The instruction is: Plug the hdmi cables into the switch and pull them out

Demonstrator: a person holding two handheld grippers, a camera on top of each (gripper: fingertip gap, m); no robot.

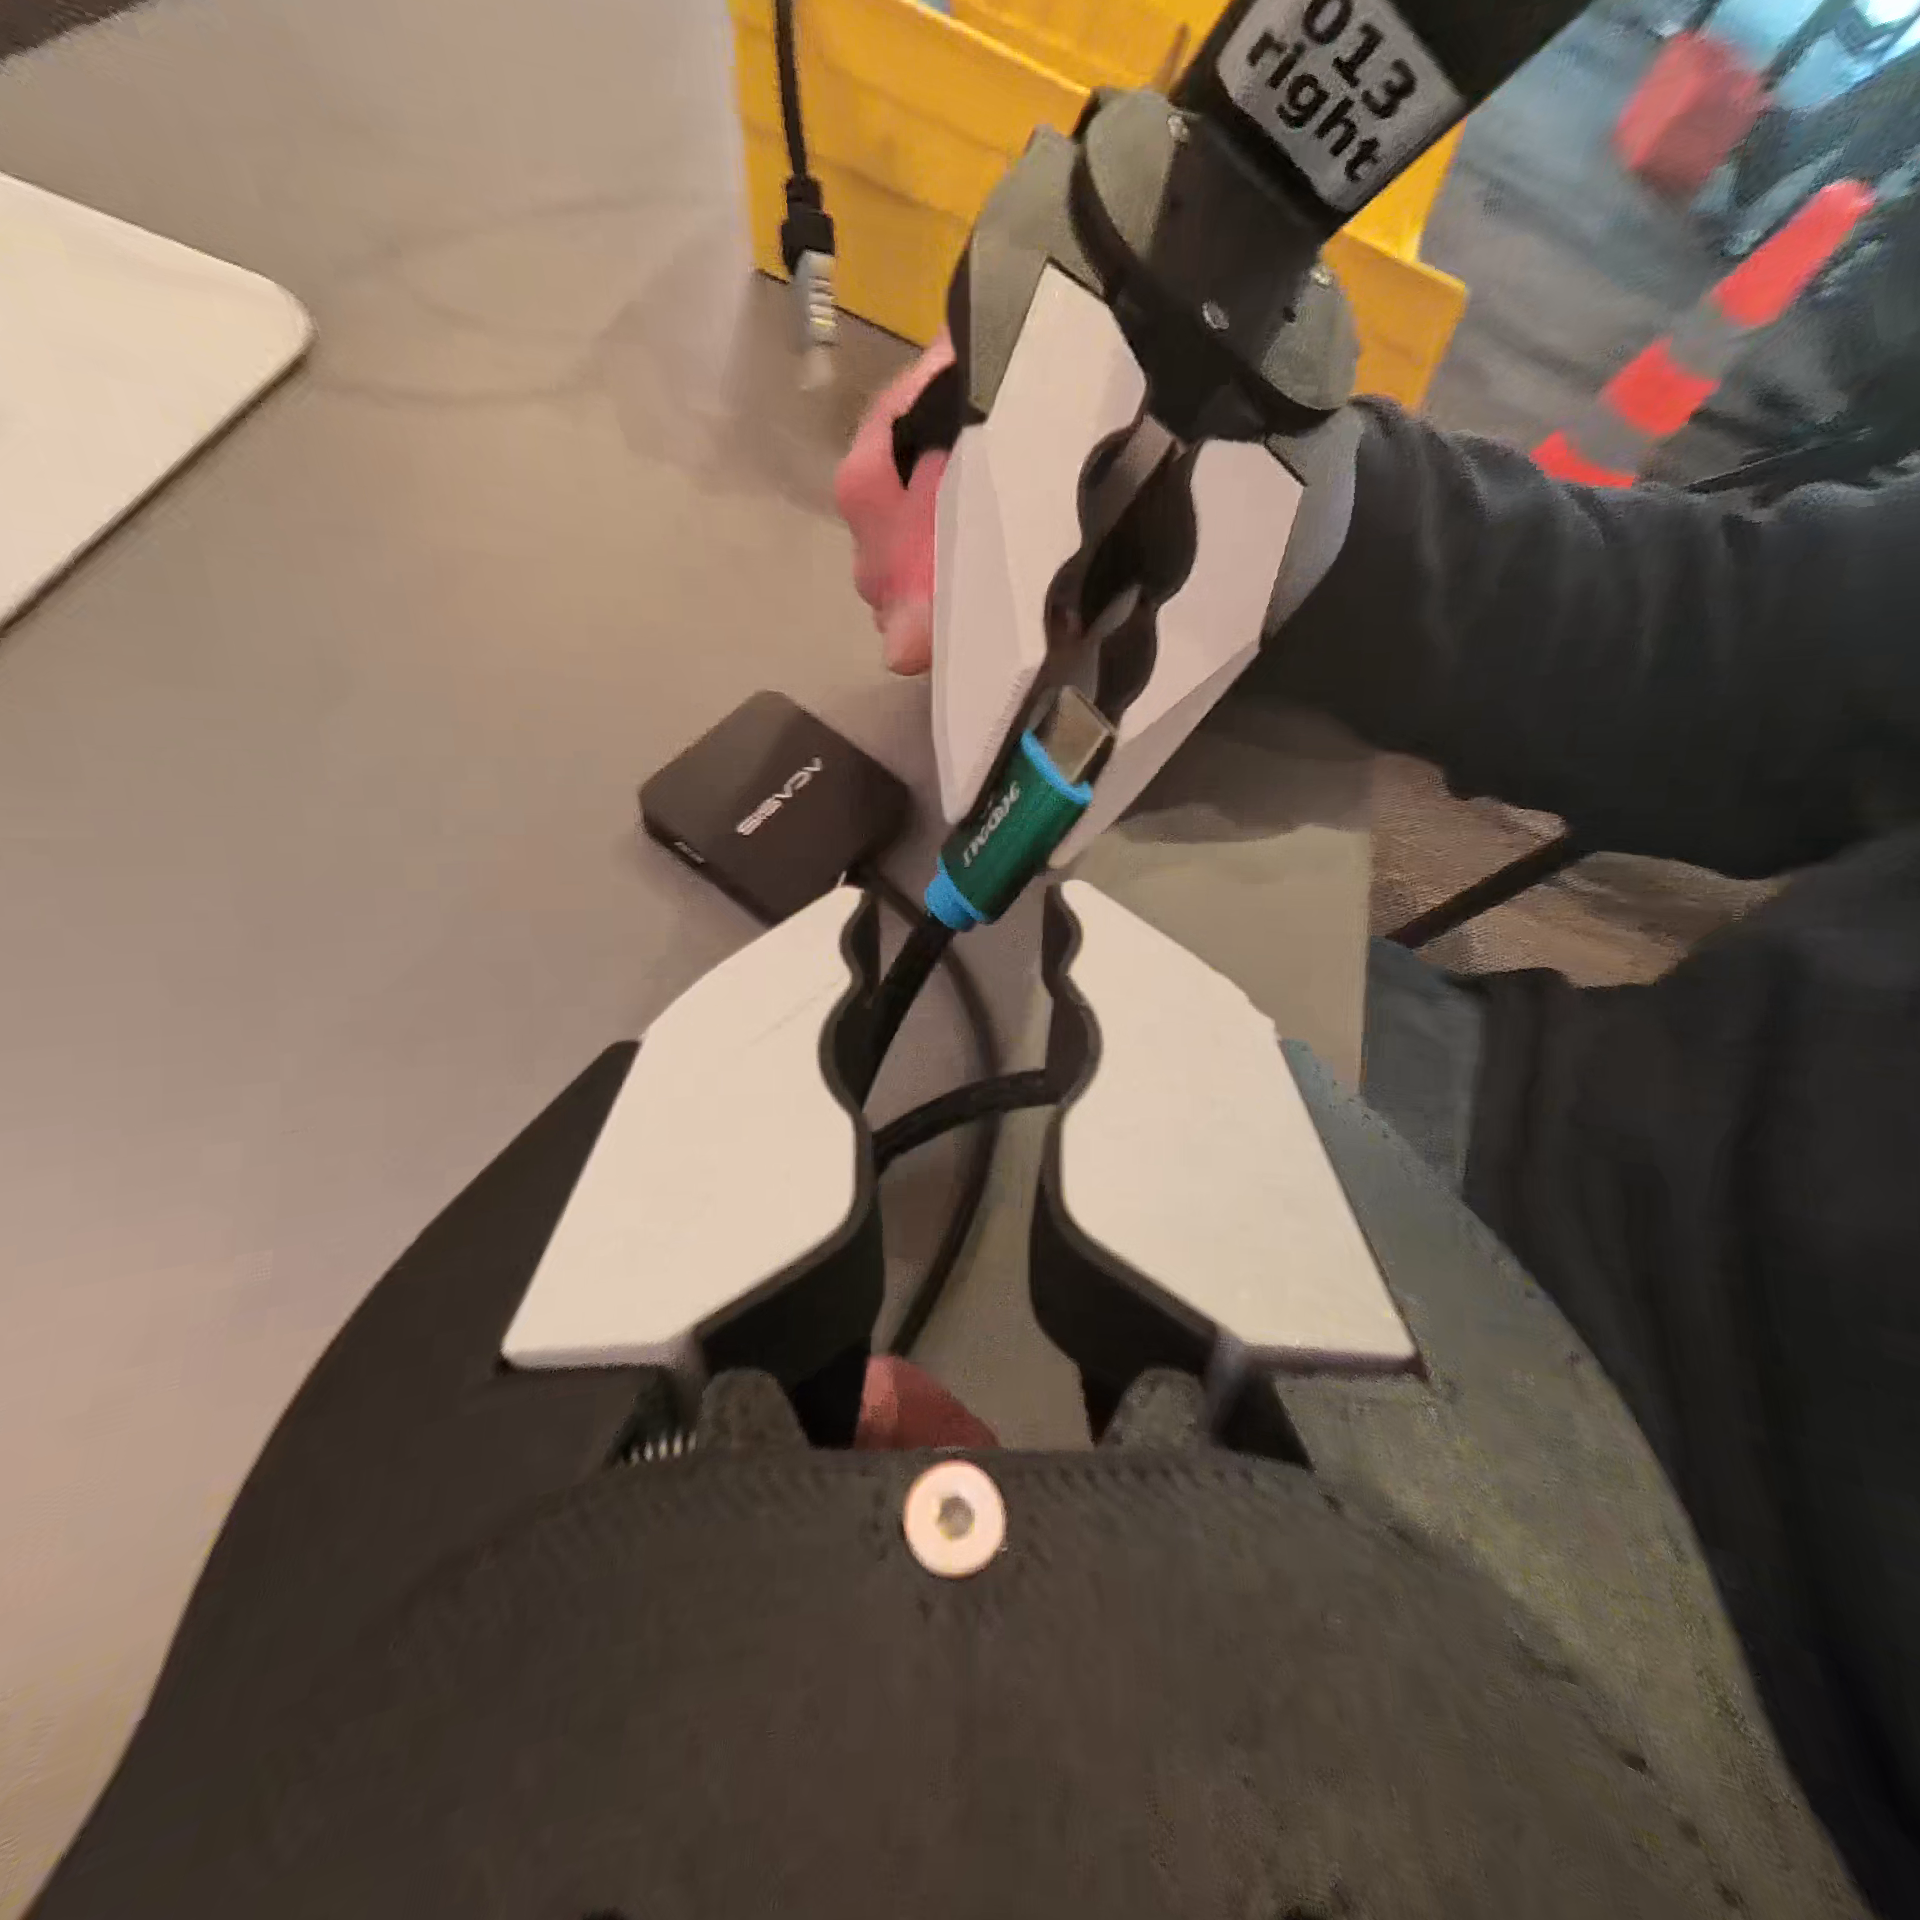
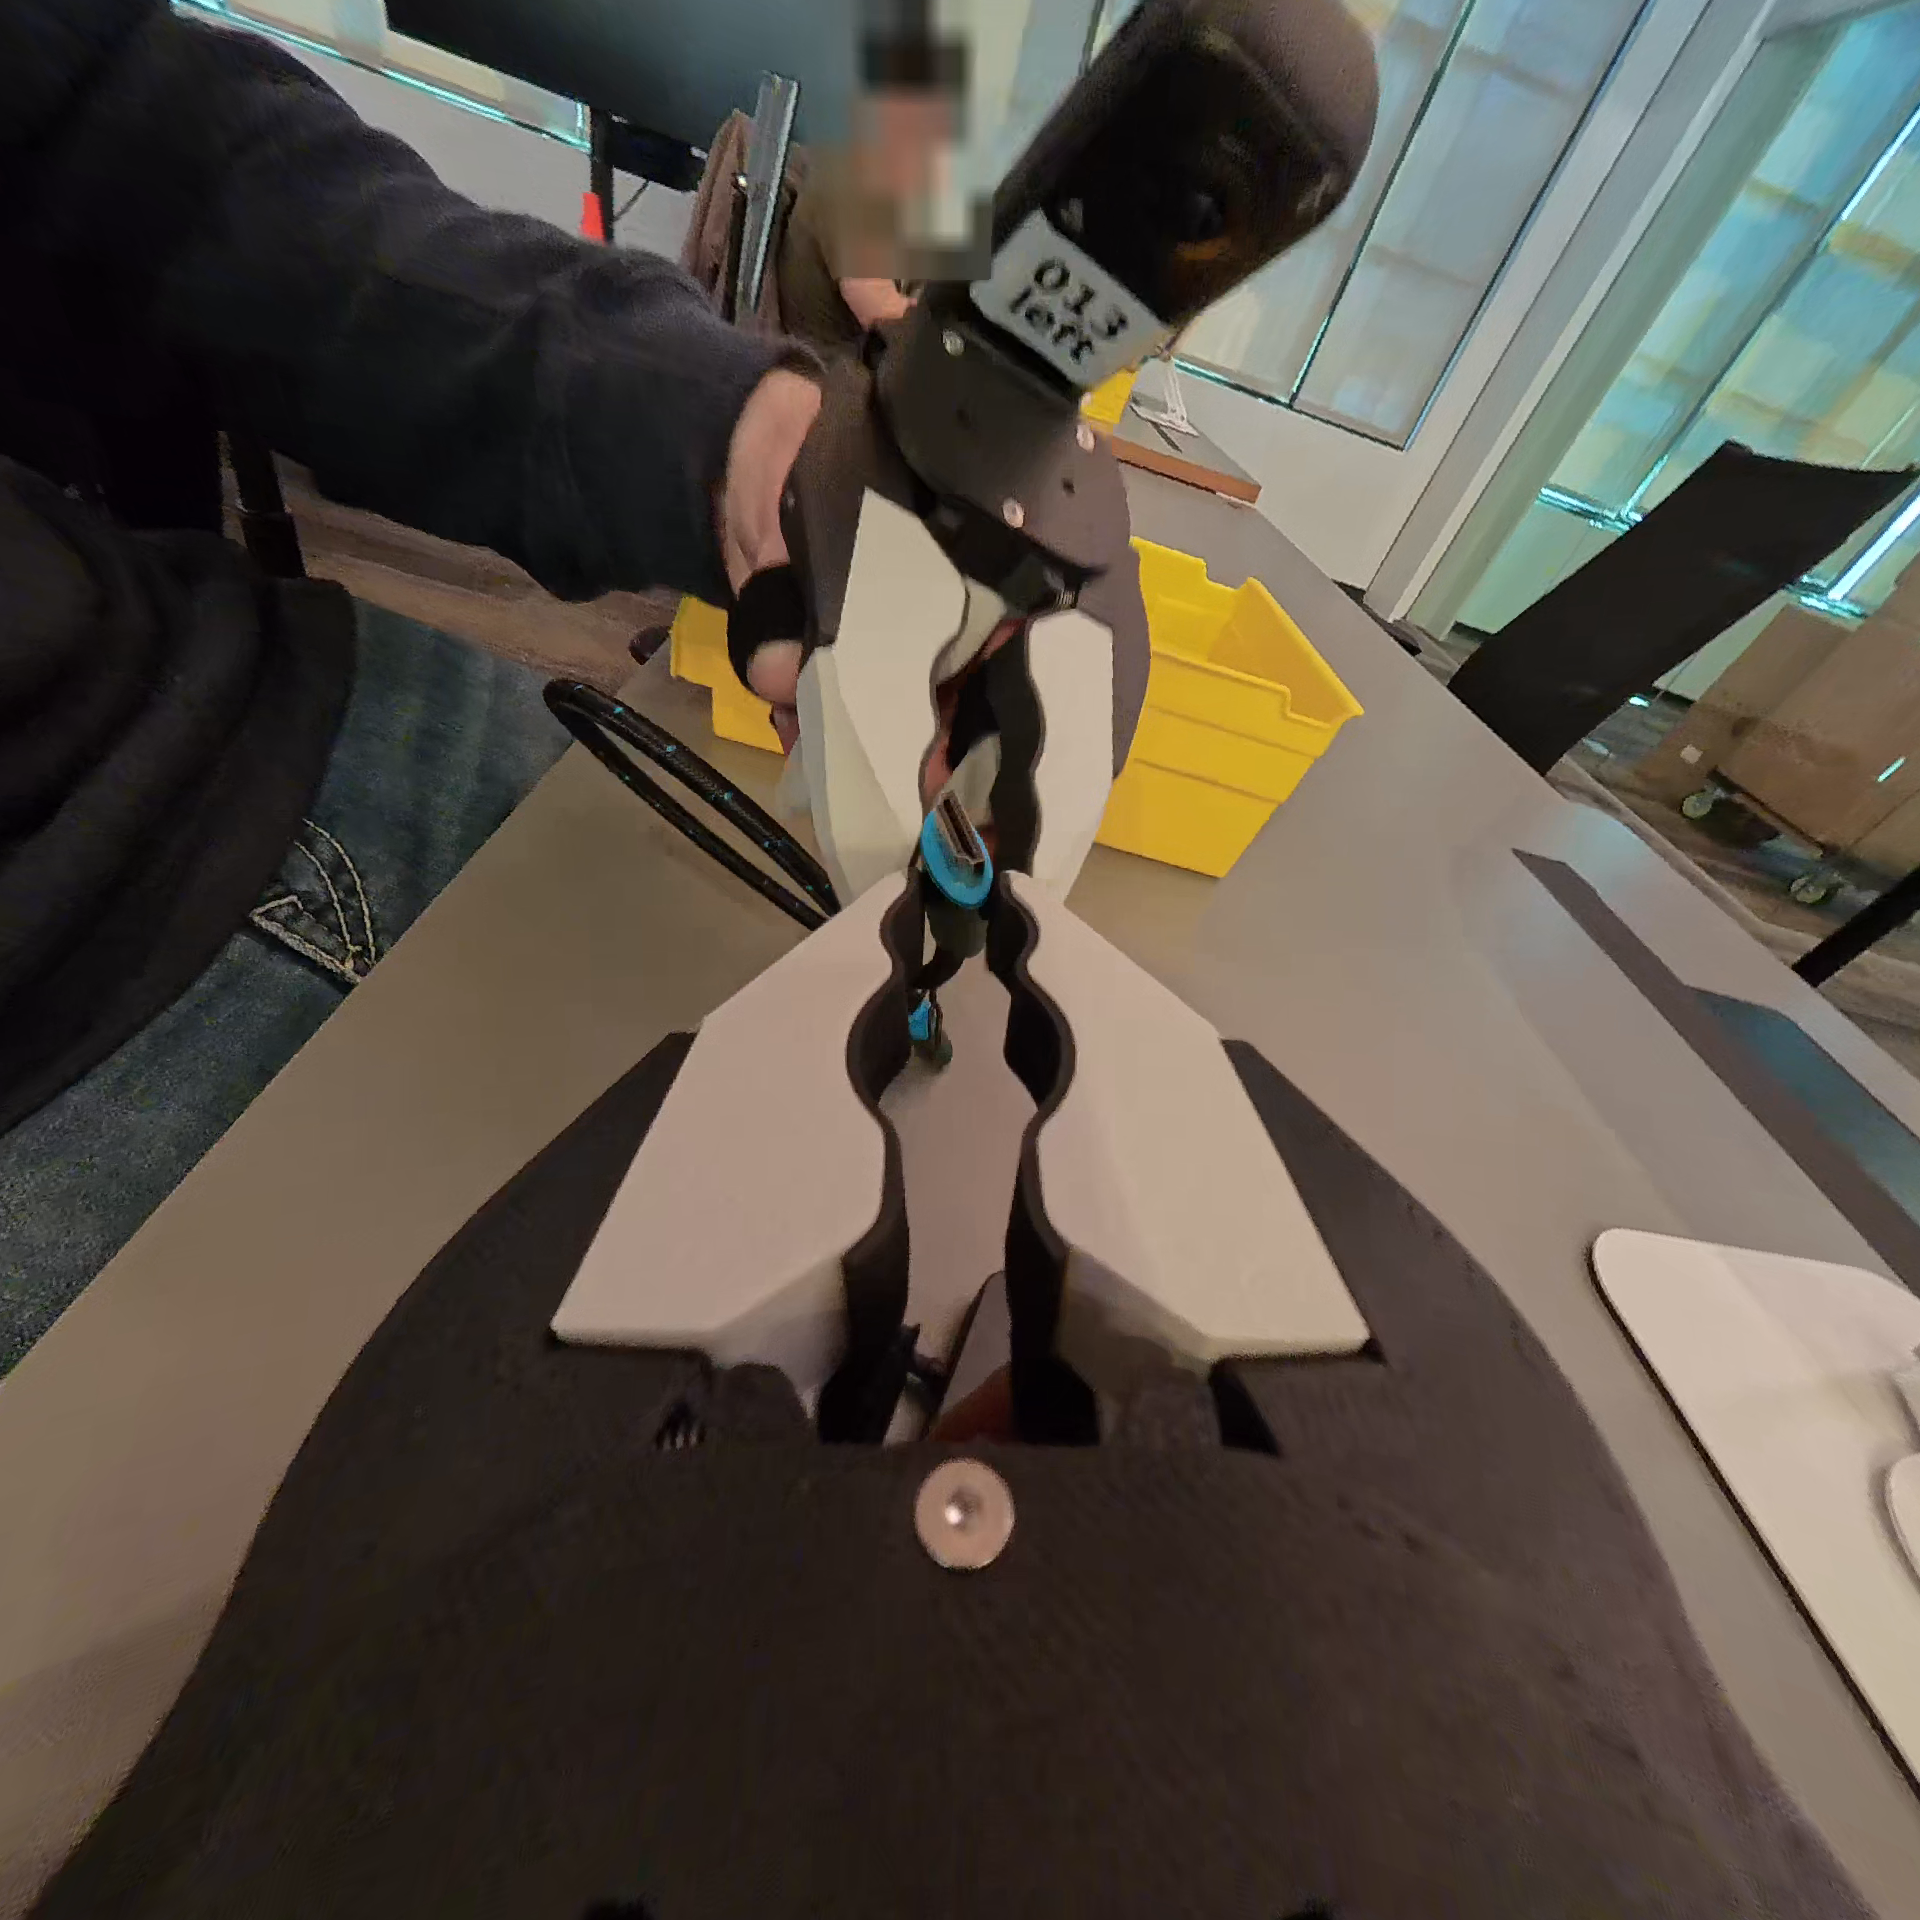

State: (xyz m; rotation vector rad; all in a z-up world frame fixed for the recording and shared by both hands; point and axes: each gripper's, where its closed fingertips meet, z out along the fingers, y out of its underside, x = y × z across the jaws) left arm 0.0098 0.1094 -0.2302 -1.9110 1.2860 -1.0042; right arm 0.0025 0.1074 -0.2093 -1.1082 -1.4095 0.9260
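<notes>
the right gripper (image 1: 1049,790) is pinching the green hdmi plug (image 1: 1013,831) by its body, metal tip pointing up into the fingers, while the braided cable (image 1: 899,997) is hanging down through the left gripper (image 1: 961,904), whose jaws are standing apart around the cable without squeezing anything. in the right wrist view the plug's blue collar (image 2: 951,868) is sitting at the finger gap, with the left gripper (image 2: 935,831) just beyond it. the black switch (image 1: 774,805) is lying flat on the grey table (image 1: 364,675), near the plug but not touching it, its port facing away from the tip. a second black cable (image 1: 800,197) is dangling by the yellow bin (image 1: 904,156). the risk is that the plug is being held backwards: pushing it toward the switch like this would likely jam it or shove the light, unanchored switch across the table.
</notes>
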